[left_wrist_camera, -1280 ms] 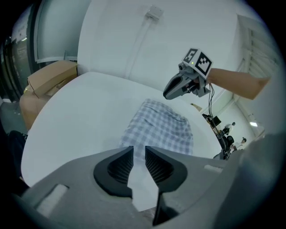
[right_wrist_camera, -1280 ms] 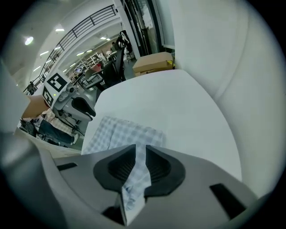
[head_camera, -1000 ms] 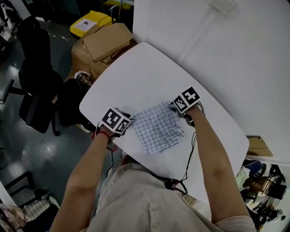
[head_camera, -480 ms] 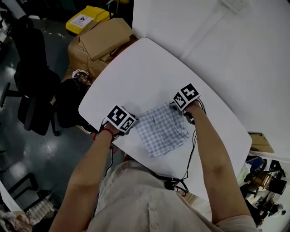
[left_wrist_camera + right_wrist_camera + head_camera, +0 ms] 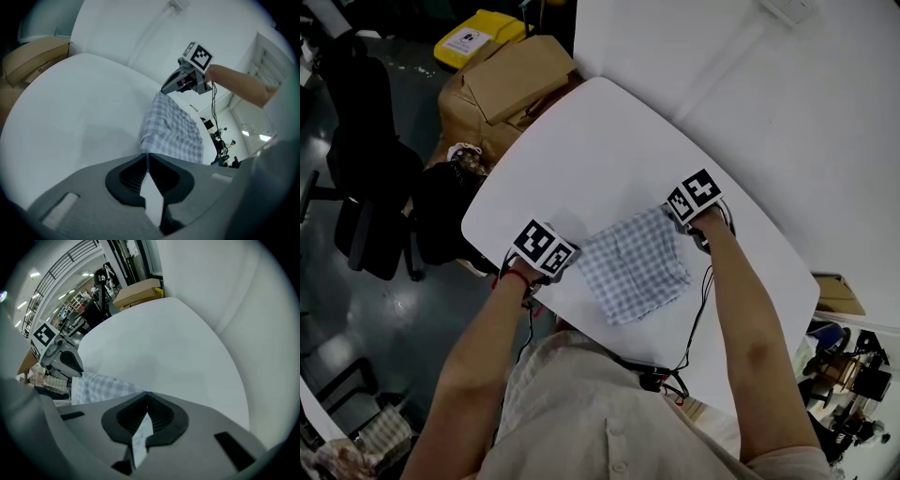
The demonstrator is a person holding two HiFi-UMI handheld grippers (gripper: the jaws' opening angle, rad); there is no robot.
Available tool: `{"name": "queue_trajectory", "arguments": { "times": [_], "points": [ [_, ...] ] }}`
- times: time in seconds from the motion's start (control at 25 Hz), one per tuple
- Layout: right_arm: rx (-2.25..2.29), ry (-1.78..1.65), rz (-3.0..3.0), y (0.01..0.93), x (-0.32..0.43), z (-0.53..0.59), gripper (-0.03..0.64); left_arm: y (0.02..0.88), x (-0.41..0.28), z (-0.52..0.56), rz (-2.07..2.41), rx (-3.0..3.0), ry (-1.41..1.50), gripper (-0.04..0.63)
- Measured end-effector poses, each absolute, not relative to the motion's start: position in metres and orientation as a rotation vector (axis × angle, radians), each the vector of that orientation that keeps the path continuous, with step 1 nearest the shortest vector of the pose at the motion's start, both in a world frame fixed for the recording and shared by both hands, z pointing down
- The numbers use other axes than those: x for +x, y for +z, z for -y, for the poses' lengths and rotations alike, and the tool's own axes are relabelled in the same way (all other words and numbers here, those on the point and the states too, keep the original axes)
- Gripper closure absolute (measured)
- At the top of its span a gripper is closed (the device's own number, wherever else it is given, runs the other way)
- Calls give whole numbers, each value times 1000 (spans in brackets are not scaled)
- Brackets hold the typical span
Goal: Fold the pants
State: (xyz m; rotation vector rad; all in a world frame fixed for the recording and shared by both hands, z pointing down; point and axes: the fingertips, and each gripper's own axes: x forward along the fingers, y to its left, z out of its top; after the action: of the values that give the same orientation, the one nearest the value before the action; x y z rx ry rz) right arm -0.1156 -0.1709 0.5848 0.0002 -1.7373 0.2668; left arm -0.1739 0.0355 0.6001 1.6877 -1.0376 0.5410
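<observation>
The pants (image 5: 633,267) are a blue-and-white checked cloth, folded into a rough square on the white table (image 5: 581,150). My left gripper (image 5: 566,255) is at the cloth's left corner. In the left gripper view its jaws (image 5: 147,153) have just been closing and now meet on the edge of the pants (image 5: 171,129). My right gripper (image 5: 672,215) is at the far right corner, and its jaws (image 5: 146,393) have also just been closing on the edge of the pants (image 5: 101,386). Each gripper shows in the other's view, the right gripper (image 5: 165,89) and the left gripper (image 5: 77,369).
A cardboard box (image 5: 511,89) and a yellow bin (image 5: 478,37) stand beyond the table's far left edge. An office chair (image 5: 366,178) and a black bag (image 5: 445,211) are on the floor to the left. A white wall (image 5: 787,112) runs along the right.
Both grippers have settled at opposite corners of the cloth. The right gripper has shifted a little to the right, and that corner of the cloth has spread out with it.
</observation>
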Motion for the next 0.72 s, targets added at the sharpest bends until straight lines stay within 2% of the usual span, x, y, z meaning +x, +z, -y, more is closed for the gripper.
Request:
{"name": "queue_trajectory", "arguments": {
  "times": [0.28,0.56,0.72],
  "points": [
    [113,142,1784,576,-122,199,600,574,-188,-41,1095,1649,357,569],
    [152,151,1863,584,-135,191,598,606,-203,-35,1187,1524,354,568],
    [189,240,1886,578,-125,202,594,607,-213,-40,1251,1496,357,500]
  ]
}}
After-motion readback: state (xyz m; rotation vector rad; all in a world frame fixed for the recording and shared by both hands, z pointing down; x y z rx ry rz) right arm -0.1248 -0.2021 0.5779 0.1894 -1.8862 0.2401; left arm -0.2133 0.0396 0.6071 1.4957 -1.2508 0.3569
